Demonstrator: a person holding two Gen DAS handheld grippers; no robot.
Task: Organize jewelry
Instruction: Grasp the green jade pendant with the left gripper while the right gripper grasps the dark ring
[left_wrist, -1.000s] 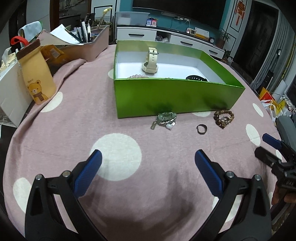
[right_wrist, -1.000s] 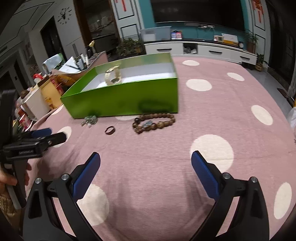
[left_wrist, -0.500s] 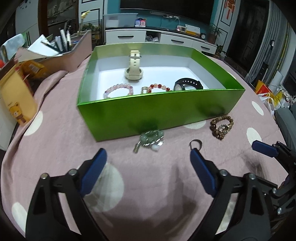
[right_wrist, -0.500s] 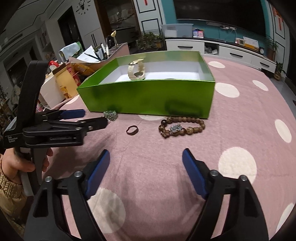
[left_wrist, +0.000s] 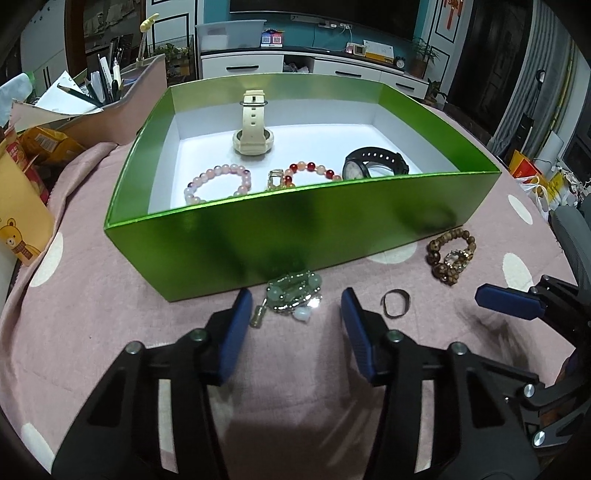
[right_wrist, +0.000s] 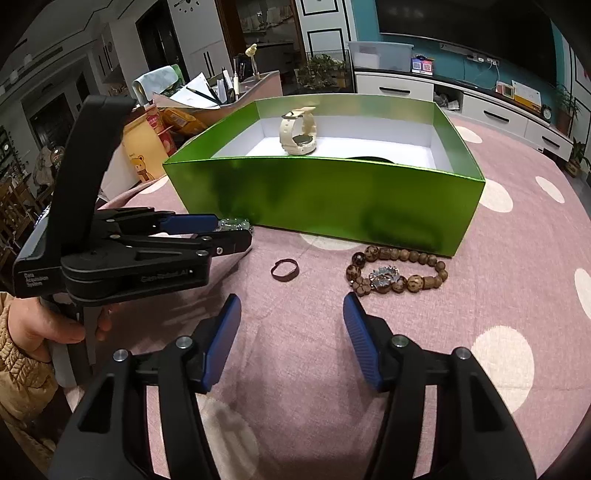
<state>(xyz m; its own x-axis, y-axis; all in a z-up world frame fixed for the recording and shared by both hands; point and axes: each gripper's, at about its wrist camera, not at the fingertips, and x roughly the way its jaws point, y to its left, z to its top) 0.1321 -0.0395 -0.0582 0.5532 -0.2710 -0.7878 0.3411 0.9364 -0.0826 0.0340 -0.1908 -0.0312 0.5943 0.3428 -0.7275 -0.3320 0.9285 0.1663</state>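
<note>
One green box (left_wrist: 332, 236). Inside it: two watches, one cream (left_wrist: 253, 127) and one black (left_wrist: 373, 166); two bead bracelets, one pink (left_wrist: 218, 182) and one red-orange (left_wrist: 310, 171). Outside on the cloth: one green-silver bracelet (left_wrist: 293, 295), one dark ring (left_wrist: 396, 302), one brown wooden bead bracelet (left_wrist: 450, 254). Two grippers: left (left_wrist: 295, 325), right (right_wrist: 291, 328).

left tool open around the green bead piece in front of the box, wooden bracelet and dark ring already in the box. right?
Not quite. The wooden bracelet and dark ring lie on the cloth outside the green box, as the right wrist view shows. The left tool is open around the green bead piece.
</note>
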